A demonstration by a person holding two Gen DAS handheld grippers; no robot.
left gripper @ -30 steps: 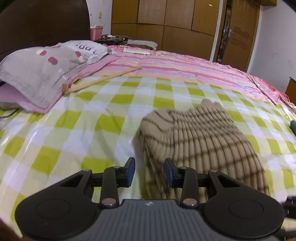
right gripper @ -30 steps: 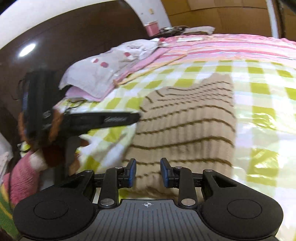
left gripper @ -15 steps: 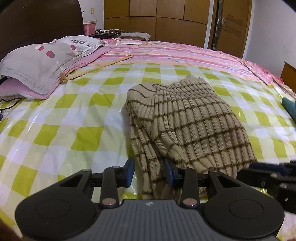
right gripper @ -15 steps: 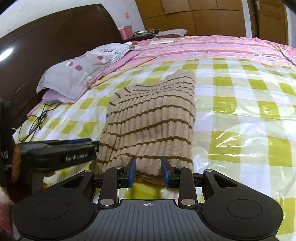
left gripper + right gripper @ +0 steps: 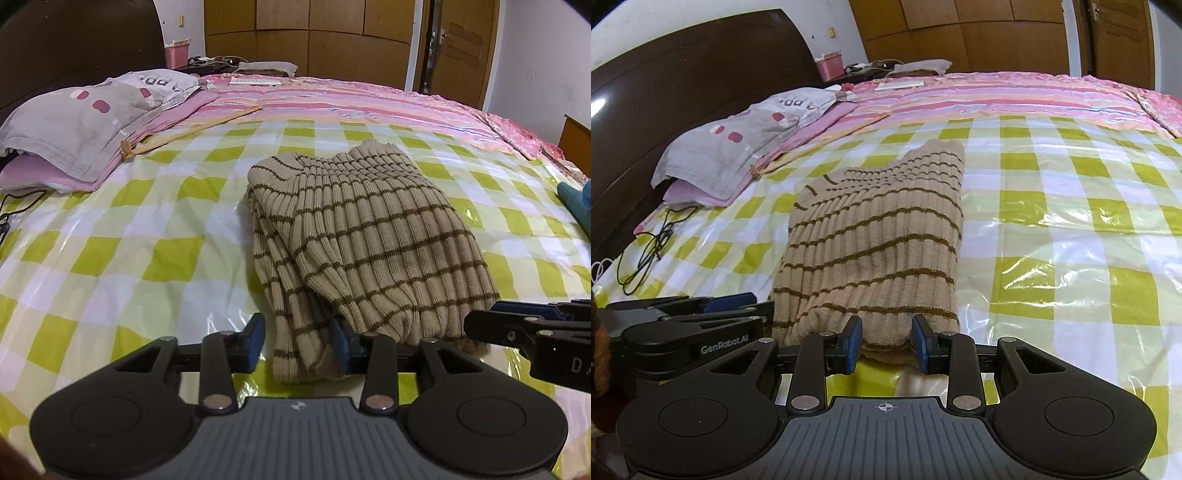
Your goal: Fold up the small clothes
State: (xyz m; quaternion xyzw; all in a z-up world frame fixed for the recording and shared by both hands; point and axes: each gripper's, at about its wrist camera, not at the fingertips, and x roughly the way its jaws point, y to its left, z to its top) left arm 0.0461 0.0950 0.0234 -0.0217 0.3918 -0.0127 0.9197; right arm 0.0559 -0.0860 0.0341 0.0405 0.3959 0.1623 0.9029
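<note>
A beige ribbed sweater (image 5: 365, 236) with thin brown stripes lies folded in a bundle on the green-and-white checked plastic sheet (image 5: 147, 236) covering the bed, its near hem at both grippers. The left gripper (image 5: 297, 345) has the sweater's near left fold between its blue pads; its jaws are opening, the right pad is against the cloth and the left pad stands clear of it. The right gripper (image 5: 886, 343) is set narrow, pinching the near edge of the sweater between its pads. In the left wrist view the right gripper shows at the right edge, close to the sweater's hem. Far left lies a grey pillow (image 5: 81, 118) on a pink one, before a dark wooden headboard (image 5: 683, 74).
</note>
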